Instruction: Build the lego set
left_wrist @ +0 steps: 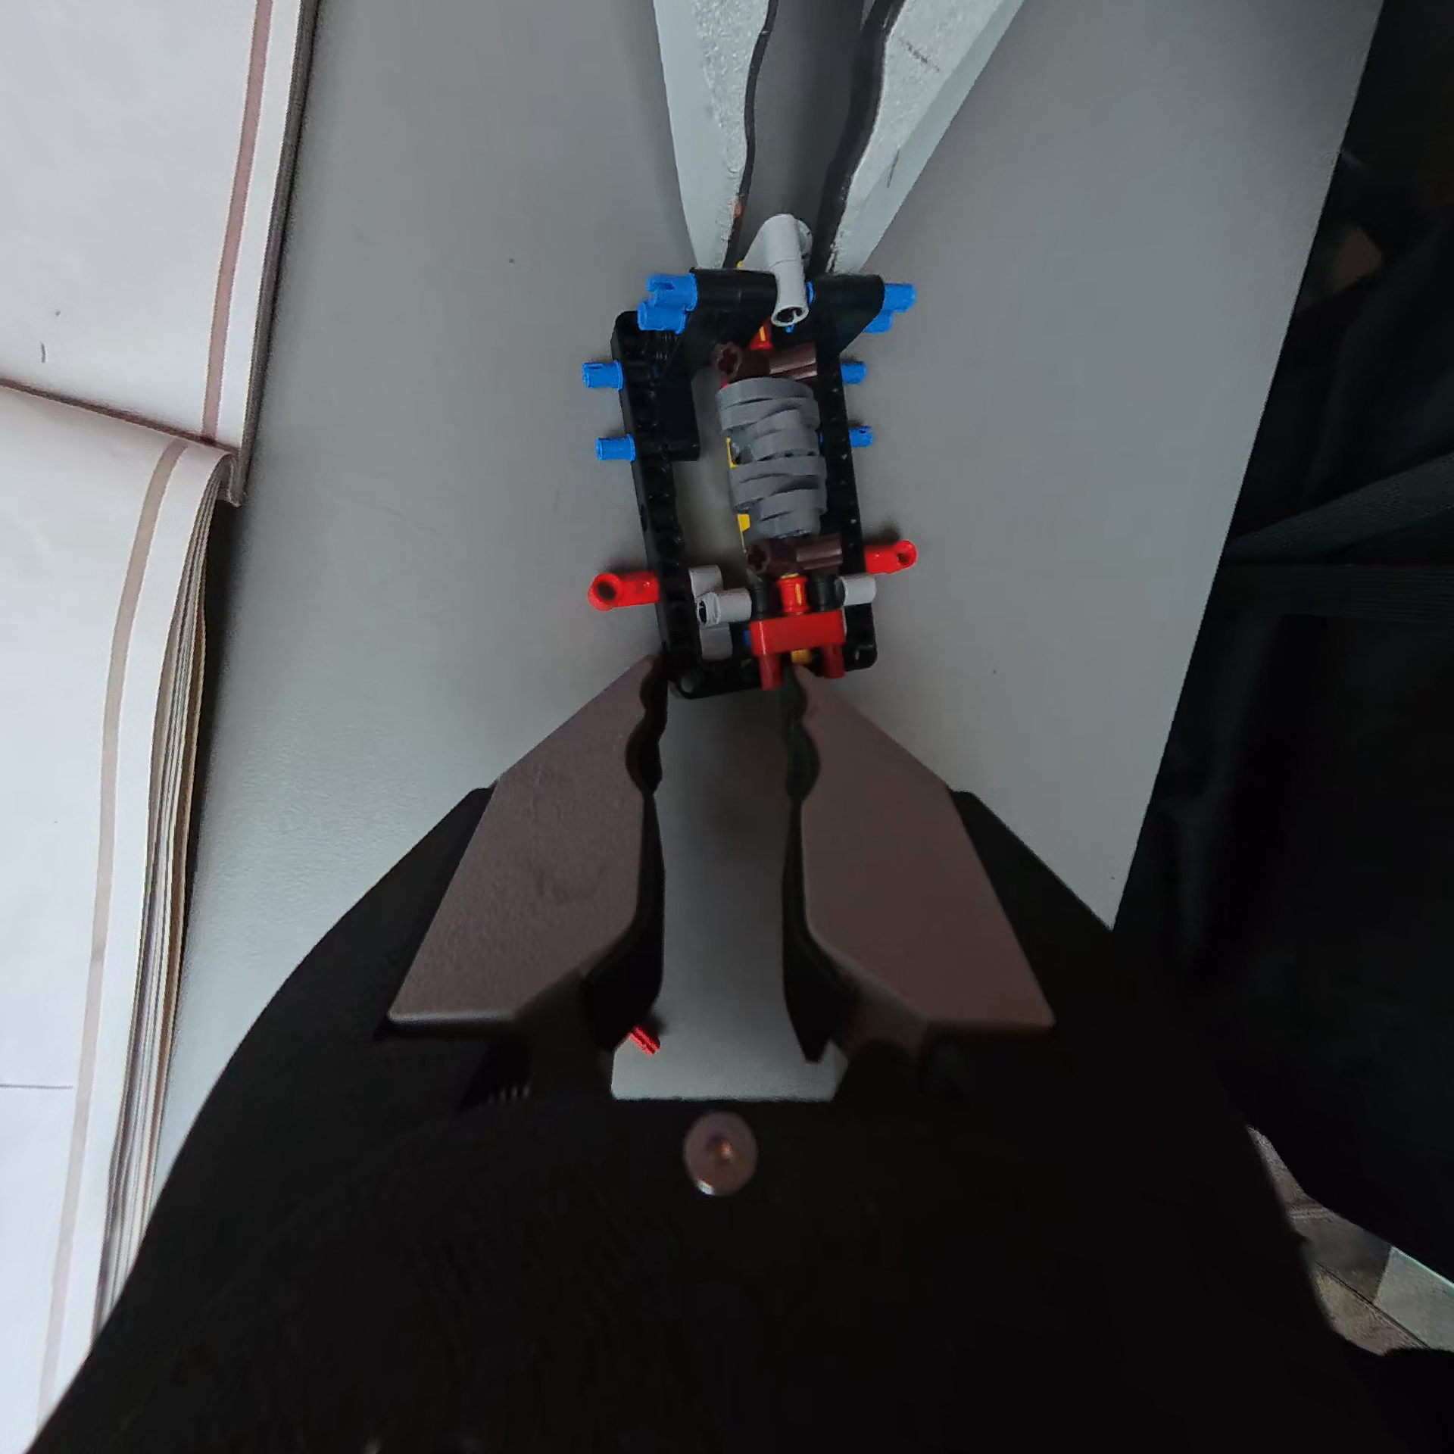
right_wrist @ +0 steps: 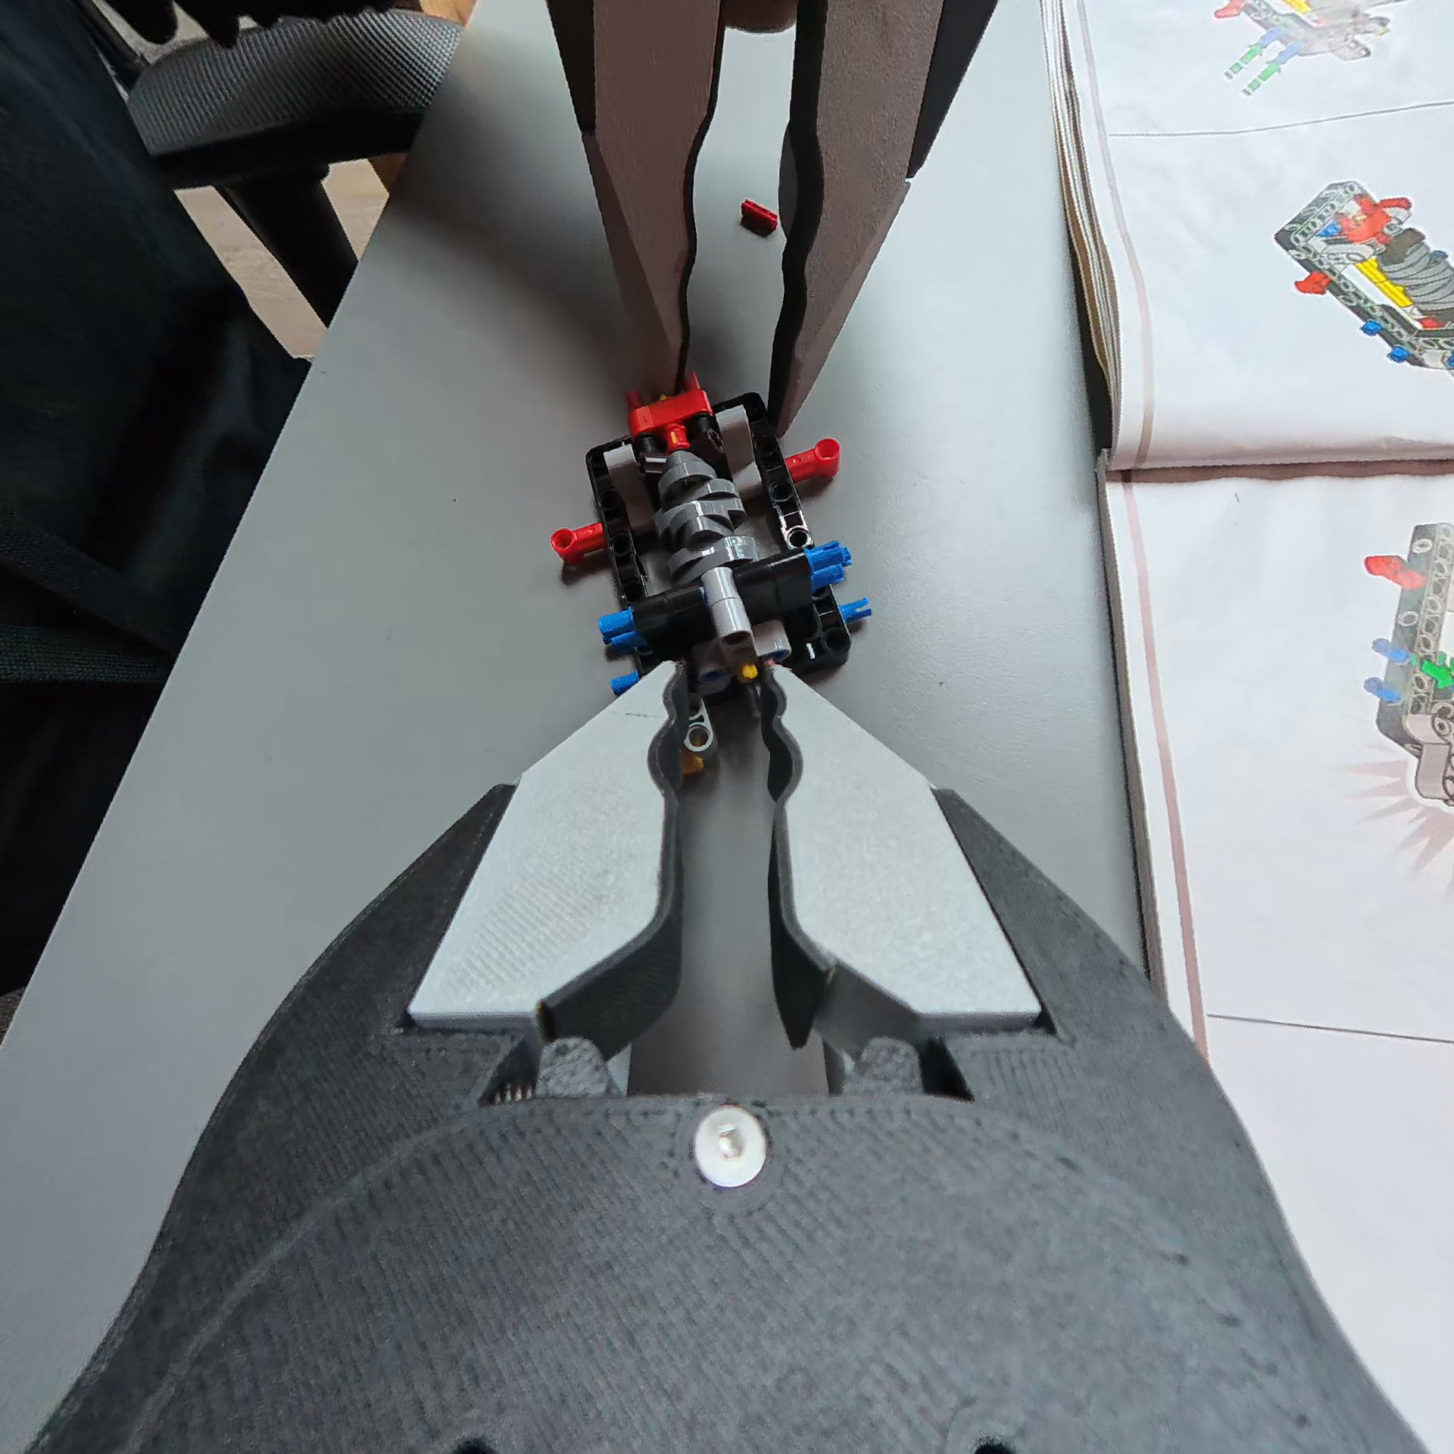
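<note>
The lego assembly (left_wrist: 755, 488) is a black frame around a grey crankshaft, with blue and red pins sticking out of its sides. It lies flat on the grey table (left_wrist: 409, 551) and also shows in the right wrist view (right_wrist: 708, 543). My left gripper (left_wrist: 728, 680), with brown fingers, is closed on the frame's end beside the red block (left_wrist: 795, 636). My right gripper (right_wrist: 724, 684), with grey fingers, is at the opposite end, closed on a small dark grey connector (right_wrist: 699, 728) at the frame's edge. A light grey connector (right_wrist: 728, 610) stands on the black cross beam.
An open instruction booklet (right_wrist: 1298, 590) lies along one side of the table, on the left in the left wrist view (left_wrist: 86, 669). A small loose red piece (right_wrist: 759, 214) lies on the table under the left gripper. A dark chair (right_wrist: 275, 94) stands past the table's edge. Spacing between my two grippers at the tips: around 8 cm.
</note>
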{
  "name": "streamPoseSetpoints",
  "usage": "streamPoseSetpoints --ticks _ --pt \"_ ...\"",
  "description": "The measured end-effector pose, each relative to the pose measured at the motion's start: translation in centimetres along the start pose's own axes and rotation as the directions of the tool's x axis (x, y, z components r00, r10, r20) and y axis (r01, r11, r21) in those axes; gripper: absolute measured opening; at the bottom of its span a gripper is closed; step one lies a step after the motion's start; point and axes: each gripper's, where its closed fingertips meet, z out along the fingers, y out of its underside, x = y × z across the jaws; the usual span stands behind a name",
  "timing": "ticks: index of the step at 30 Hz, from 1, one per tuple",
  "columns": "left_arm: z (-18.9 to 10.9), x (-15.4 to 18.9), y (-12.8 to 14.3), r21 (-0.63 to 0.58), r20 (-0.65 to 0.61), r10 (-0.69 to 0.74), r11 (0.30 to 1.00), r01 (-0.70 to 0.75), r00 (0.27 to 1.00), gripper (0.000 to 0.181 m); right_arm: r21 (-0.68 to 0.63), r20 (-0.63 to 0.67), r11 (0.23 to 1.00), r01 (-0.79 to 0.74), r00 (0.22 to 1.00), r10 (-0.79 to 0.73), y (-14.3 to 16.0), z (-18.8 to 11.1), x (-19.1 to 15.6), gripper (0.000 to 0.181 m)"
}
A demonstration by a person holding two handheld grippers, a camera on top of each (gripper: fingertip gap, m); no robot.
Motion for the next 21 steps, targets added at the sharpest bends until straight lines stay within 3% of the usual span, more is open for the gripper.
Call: streamPoseSetpoints --ticks 6,11,14,21 --pt "0.1 0.0 -0.1 -0.037 -0.003 0.012 0.999 -0.012 1.0 0.027 -0.006 -0.002 1.0 0.002 1.0 -0.002 0.2 -0.3 0.1 0.018" --pt "0.2 0.0 -0.2 -0.072 0.007 0.034 0.997 -0.034 0.999 0.027 -0.039 0.0 0.999 0.02 1.0 -0.02 1.7 -2.4 0.5 0.024" --pt "0.2 0.0 -0.2 -0.078 0.005 0.041 0.996 -0.04 0.999 0.026 -0.082 0.019 0.996 0.038 0.999 -0.037 2.5 -1.6 -0.1 0.027" --pt "0.2 0.0 -0.2 -0.091 0.008 0.054 0.994 -0.053 0.999 0.027 -0.096 -0.011 0.992 0.088 0.996 -0.089 2.4 -0.9 -0.3 0.003"
